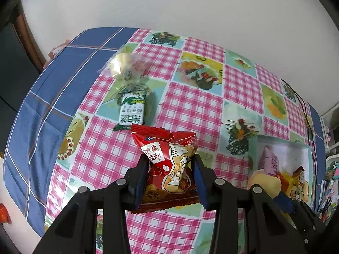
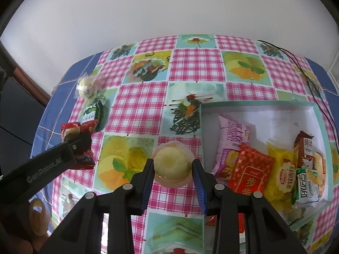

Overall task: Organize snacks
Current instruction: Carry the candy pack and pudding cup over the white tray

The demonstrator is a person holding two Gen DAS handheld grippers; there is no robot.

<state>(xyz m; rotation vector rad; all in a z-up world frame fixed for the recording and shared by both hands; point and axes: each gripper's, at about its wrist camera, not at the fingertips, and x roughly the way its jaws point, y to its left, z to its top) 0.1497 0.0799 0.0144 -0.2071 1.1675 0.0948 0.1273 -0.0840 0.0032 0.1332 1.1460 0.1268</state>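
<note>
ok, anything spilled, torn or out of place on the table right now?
Nothing spilled or torn. Two snacks lie outside the white box: a clear-wrapped pale pastry and a green-and-white packet, at the checked cloth's far left. The red peanut packet and round yellow cake are held in grippers.

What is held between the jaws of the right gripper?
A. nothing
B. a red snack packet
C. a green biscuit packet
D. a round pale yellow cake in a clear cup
D: the right gripper has its jaws closed on the round yellow cake.
</note>
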